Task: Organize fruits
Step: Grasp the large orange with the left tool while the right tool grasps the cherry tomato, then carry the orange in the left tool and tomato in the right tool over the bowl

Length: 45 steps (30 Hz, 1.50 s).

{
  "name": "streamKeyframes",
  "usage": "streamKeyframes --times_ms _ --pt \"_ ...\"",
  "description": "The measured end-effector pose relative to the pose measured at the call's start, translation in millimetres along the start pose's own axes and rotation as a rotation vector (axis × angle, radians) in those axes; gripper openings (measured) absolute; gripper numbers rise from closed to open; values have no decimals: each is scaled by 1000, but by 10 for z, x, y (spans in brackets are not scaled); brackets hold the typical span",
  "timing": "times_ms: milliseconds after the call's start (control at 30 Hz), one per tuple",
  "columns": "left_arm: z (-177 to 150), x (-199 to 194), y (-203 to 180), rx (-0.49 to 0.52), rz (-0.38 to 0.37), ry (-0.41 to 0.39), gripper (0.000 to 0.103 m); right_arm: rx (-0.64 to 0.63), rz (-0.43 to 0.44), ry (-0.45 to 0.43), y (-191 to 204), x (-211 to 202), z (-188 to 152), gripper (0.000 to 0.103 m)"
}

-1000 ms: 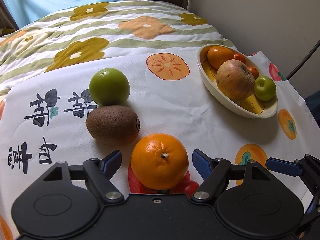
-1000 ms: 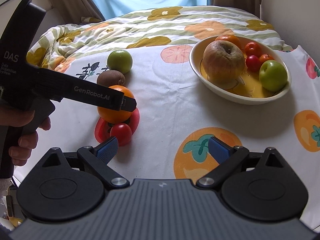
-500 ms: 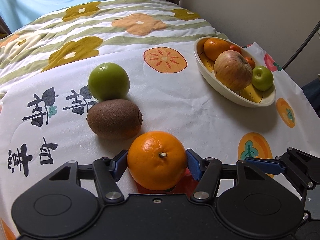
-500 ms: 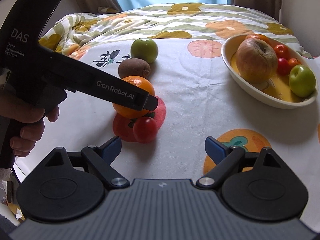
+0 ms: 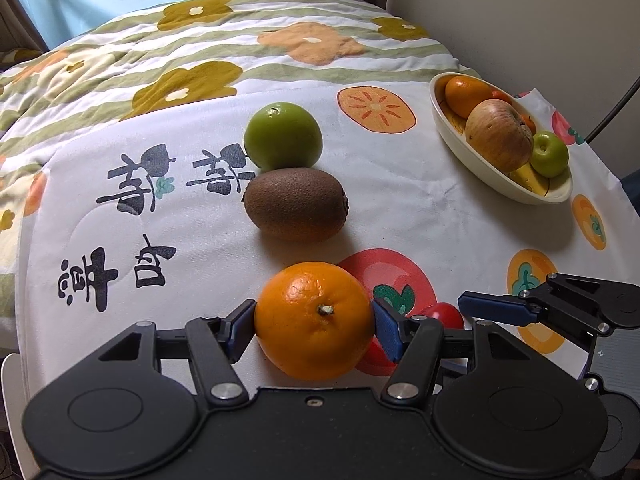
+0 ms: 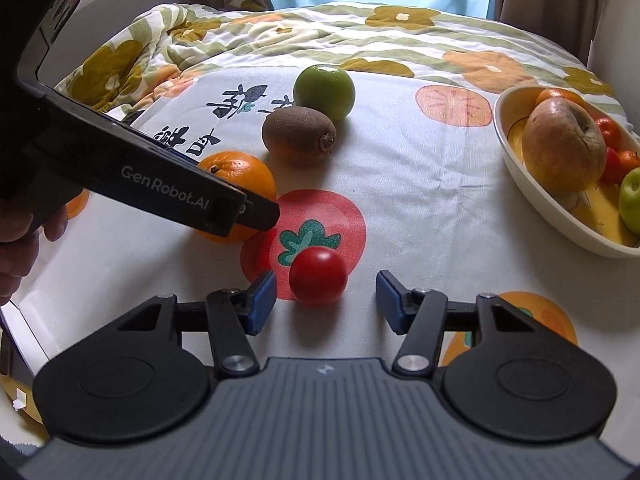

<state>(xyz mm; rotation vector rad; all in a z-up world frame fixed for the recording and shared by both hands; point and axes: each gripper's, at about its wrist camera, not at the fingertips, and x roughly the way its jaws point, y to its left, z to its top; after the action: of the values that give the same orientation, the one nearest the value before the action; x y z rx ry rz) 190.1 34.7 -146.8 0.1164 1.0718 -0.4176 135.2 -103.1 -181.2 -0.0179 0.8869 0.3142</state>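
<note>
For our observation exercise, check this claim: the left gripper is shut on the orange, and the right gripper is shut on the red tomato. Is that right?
One part is wrong. The left gripper is shut on the orange. The right gripper is not shut on the red tomato: the right wrist view shows its jaws closing around the tomato with gaps on both sides.

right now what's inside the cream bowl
The cream oval bowl holds a large blotchy apple, an orange, a small green apple and small red tomatoes. Anything beneath the large apple is covered.
</note>
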Motion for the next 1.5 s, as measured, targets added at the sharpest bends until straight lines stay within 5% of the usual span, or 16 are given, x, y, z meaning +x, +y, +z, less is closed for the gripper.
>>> streamKeyframes --times_ms 33,100,567,1033,1500 --pt "-12 -17 13 -6 4 -1 66 -6 1 -2 -3 3 4 52" --pt "-23 -39 24 -16 10 -4 66 -12 7 -2 -13 7 17 46" --pt "49 -344 -183 -43 25 -71 66 14 -15 -49 -319 -351 96 46" --pt "454 -659 -1012 -23 -1 -178 66 90 -71 -111 -1179 -1048 323 46" --pt "765 -394 -1898 -37 6 -211 66 63 -69 -154 -2087 -1308 488 46"
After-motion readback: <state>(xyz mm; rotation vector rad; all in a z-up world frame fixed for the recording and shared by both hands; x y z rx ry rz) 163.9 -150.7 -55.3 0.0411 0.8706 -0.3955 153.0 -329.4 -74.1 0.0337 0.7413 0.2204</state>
